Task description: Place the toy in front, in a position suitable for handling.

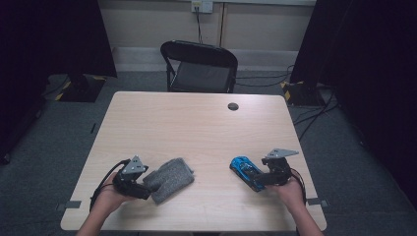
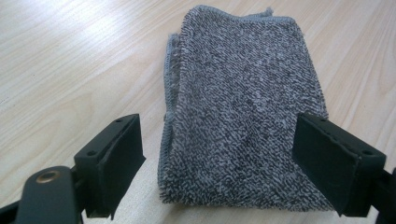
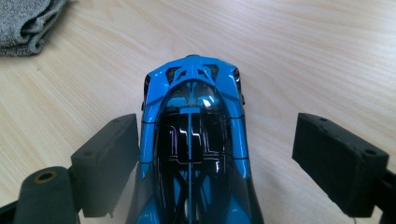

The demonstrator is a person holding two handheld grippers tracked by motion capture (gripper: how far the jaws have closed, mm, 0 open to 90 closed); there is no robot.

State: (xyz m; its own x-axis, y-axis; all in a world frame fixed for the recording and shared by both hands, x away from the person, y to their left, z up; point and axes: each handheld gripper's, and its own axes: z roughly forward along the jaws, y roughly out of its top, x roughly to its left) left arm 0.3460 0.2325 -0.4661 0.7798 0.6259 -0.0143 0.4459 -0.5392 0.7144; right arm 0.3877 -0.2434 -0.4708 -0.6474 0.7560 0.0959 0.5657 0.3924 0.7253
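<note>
Cloth and car on the pale wooden surface [image 1: 196,128]

Left tongs [image 2: 219,158] gape around the folded grey terry cloth [image 2: 243,116]; right tongs [image 3: 217,158] gape around the glossy blue toy car [image 3: 194,140].

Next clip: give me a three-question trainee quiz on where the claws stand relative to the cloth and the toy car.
1. True or false: the left claw is shut tight on the grey cloth.
2. What lies between the open jaws of the right claw?
A. a blue toy car
B. a red ball
C. a spoon
3. Fill in: behind the table stands a black folding ____.

Key:
1. False: its jaws stand wide, with the cloth lying flat between them.
2. A
3. chair
</note>
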